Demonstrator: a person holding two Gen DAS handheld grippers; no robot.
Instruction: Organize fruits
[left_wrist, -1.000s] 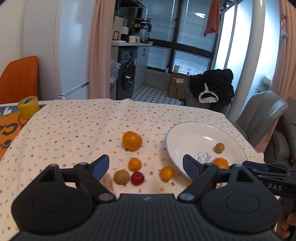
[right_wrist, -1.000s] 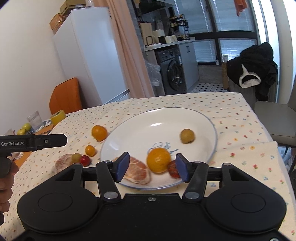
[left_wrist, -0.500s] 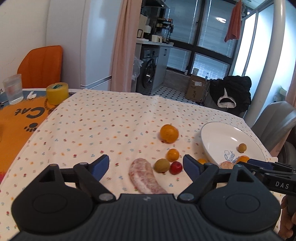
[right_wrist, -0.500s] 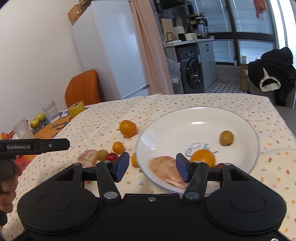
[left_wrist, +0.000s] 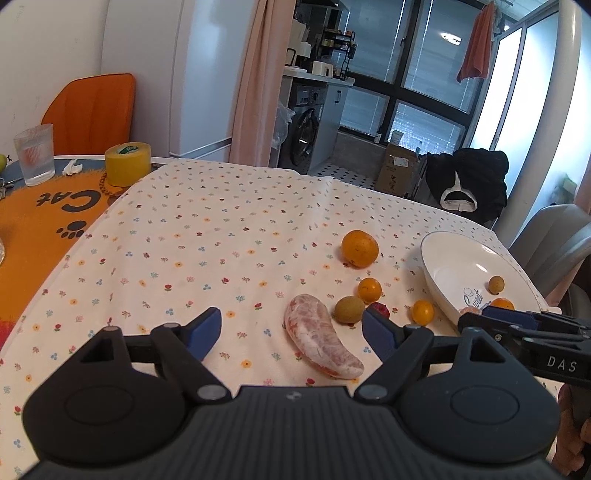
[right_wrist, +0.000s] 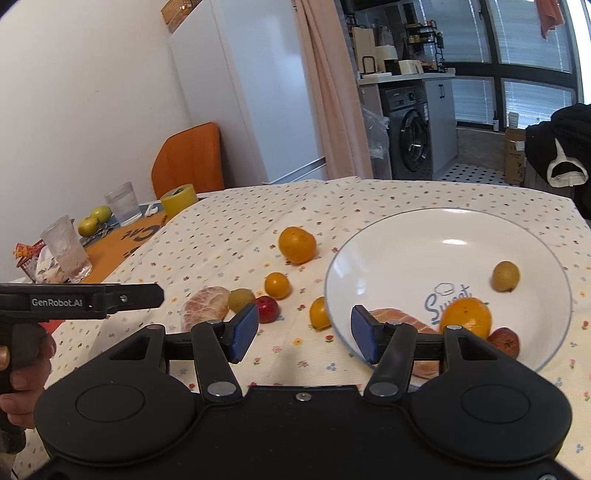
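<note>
**Left wrist view: pomelo segment lies between the spread left fingers**

Left wrist view, nearest first: the left gripper (left_wrist: 291, 334) hangs low over the bench (left_wrist: 207, 236) with its blue fingers (left_wrist: 205, 326) spread wide and nothing between them. Just ahead, a little right of the gap's middle, lies the peeled pomelo segment (left_wrist: 321, 338) on the flowered cloth. It is pale pink, curved like a crescent, with a veined membrane, and looks soft. Its long axis runs from far-left to near-right, slanted across the line of the fingers, so in my judgement a grip across its narrow width would call for a small turn of the wrist and a light squeeze.

Beyond the segment sit a greenish-brown fruit (left_wrist: 347, 309) and a red fruit (left_wrist: 379, 308) close together, then two small oranges (left_wrist: 369, 289) (left_wrist: 423, 311), and farther back a larger orange (left_wrist: 359, 248), all still off the plate (left_wrist: 454, 254).

In the right wrist view the right gripper (right_wrist: 301, 330) is also open and empty, poised at the near-left rim of the plate. On the plate rest another pomelo segment (right_wrist: 400, 318), an orange (right_wrist: 466, 316), a reddish fruit (right_wrist: 504, 341) and a small brownish fruit (right_wrist: 505, 275).

The left gripper is clearly nearer the loose segment, which the right gripper sees well off to its left. Sorting looks partly done, with six pieces left on the cloth.
</note>
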